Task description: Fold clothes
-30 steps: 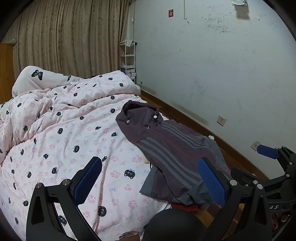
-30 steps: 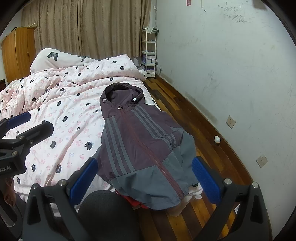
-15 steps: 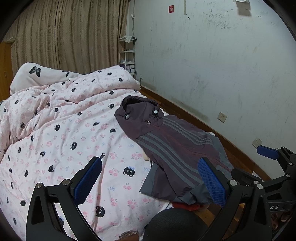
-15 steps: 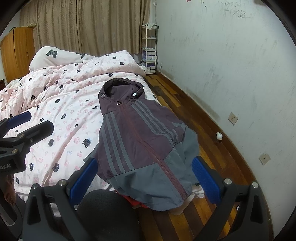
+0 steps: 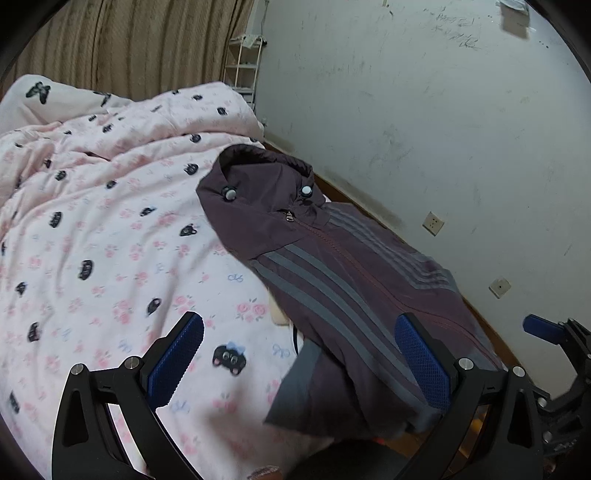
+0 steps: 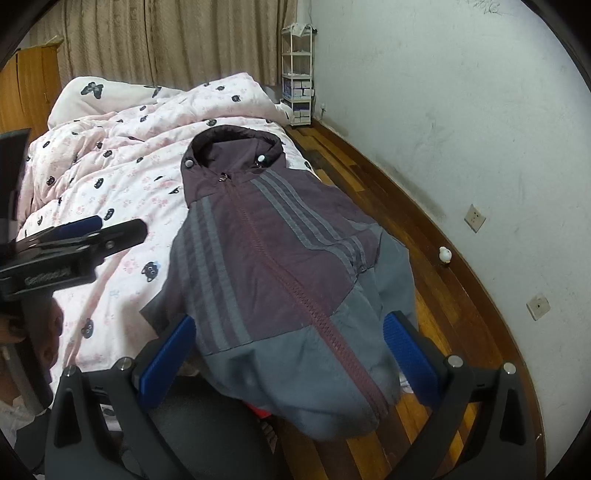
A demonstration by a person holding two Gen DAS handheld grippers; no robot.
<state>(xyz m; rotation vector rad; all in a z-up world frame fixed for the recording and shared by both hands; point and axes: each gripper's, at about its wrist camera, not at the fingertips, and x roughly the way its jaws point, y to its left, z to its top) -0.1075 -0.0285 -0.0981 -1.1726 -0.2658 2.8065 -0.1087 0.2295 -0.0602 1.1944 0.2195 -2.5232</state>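
Both grippers are closing in on the jacket (image 6: 280, 266) since a second ago, the left gripper (image 5: 299, 362) and right gripper (image 6: 288, 354) gaping empty. It is lying zipped along the bed (image 5: 110, 240) edge, hem overhanging the floor (image 6: 436, 295); a careless tug is likely dragging it off.

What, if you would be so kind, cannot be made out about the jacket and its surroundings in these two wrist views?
- Jacket sleeves: neither view shows a whole sleeve; the body covers them.
- Jacket hem: blurred low in the right wrist view, hidden behind the left gripper in the left.
- Red item under the hem: only a sliver shows.
- Wall scribbles: too small to read.
- Shelf contents: too small.
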